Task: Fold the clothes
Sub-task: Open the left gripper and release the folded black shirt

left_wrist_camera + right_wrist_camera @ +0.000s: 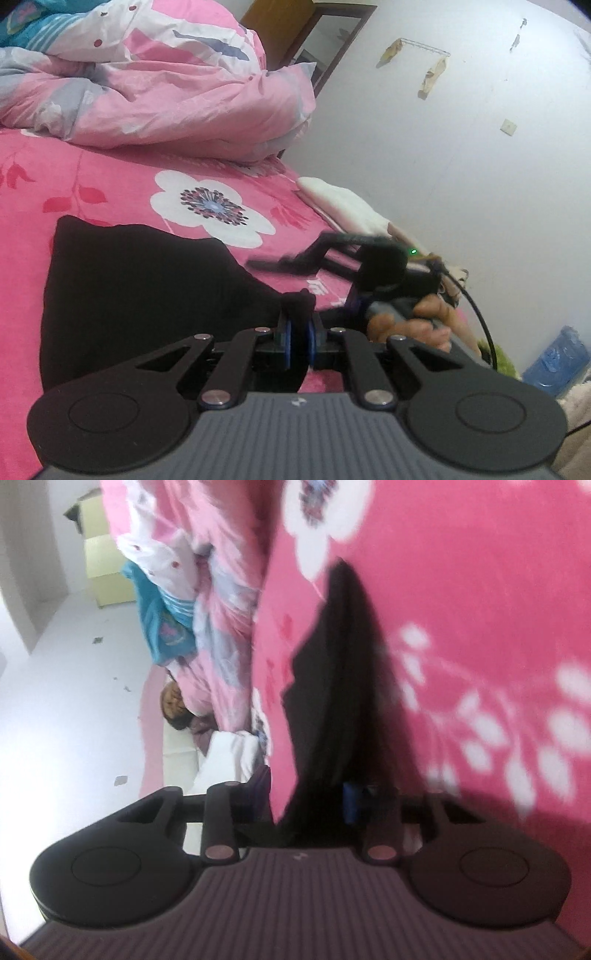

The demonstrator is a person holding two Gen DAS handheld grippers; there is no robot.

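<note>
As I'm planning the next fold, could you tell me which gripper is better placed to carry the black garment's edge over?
Left, I'd judge. The left gripper is shut on a corner of the black garment lying on the pink bedsheet. The right gripper looks blurred, its grip unclear.

Black garment [140, 288], plain dark fabric, lies spread mostly flat on the pink floral bed sheet [110, 177], just below the big white flower print [210, 206]. One corner is bunched and lifted off the sheet. Right wrist view: blurred, a long dark strip.
</note>
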